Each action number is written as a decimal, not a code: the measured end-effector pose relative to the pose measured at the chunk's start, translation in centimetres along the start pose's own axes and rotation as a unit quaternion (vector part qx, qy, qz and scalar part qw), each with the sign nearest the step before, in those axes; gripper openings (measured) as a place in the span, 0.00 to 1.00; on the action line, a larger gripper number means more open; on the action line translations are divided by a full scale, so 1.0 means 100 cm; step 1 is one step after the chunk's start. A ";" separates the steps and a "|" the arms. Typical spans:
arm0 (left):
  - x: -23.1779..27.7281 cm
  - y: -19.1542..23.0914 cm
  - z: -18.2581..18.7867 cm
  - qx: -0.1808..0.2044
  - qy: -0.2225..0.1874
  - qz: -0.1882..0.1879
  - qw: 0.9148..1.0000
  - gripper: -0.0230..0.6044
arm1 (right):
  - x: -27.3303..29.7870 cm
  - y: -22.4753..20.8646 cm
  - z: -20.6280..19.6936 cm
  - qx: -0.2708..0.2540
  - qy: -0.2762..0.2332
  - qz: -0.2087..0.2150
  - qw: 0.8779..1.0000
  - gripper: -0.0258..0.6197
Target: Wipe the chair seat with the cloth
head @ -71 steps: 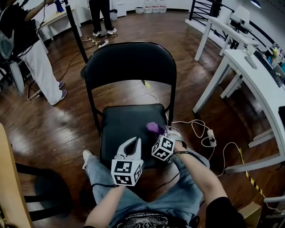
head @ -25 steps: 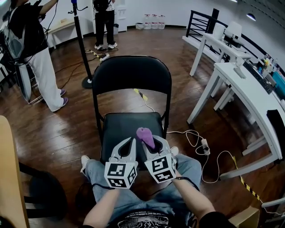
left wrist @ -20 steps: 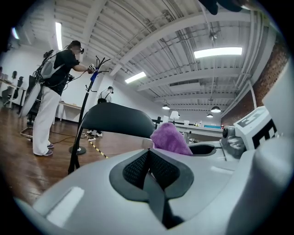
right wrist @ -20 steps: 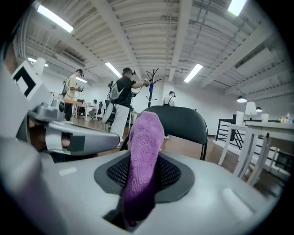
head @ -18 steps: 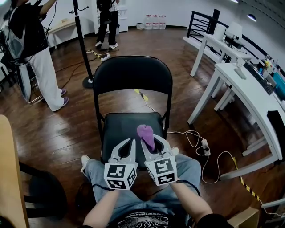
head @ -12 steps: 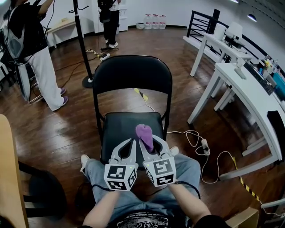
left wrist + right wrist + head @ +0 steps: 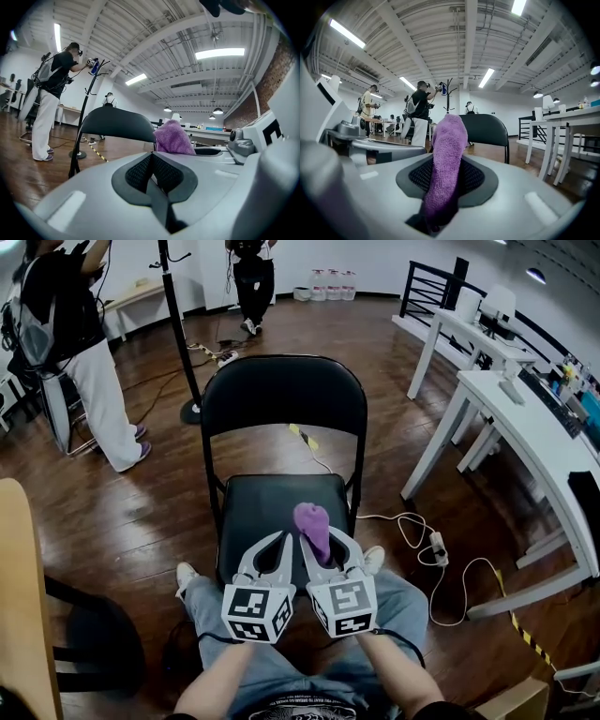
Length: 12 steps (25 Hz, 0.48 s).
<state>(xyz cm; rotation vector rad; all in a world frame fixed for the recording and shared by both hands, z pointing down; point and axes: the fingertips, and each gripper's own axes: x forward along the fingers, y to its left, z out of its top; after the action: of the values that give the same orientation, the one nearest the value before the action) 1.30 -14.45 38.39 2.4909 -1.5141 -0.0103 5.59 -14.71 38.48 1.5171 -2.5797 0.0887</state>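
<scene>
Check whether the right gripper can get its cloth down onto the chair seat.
Probably yes: the right gripper, shut on the purple cloth, sits over the front of the chair seat, which looks bare.

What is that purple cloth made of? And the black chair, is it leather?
The purple cloth looks like microfibre or terry: a matte, fuzzy, looped nap that folds softly. The chair seat seems to be padded vinyl or faux leather, judging by its smooth black surface and dull sheen. The backrest could be the same or painted metal.
</scene>
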 end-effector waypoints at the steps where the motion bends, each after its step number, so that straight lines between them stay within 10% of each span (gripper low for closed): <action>1: -0.003 -0.002 0.000 0.001 0.000 -0.002 1.000 0.04 | -0.003 0.002 0.000 0.002 -0.001 -0.001 1.000 0.22; 12: -0.061 -0.033 -0.004 0.000 -0.005 -0.006 1.000 0.04 | -0.059 0.035 0.001 0.004 -0.011 -0.005 1.000 0.21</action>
<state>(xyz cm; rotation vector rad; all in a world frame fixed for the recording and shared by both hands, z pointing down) 1.41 -7.56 37.50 2.5037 -1.5021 -0.0260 5.39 -7.92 37.59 1.5406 -2.5917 0.0811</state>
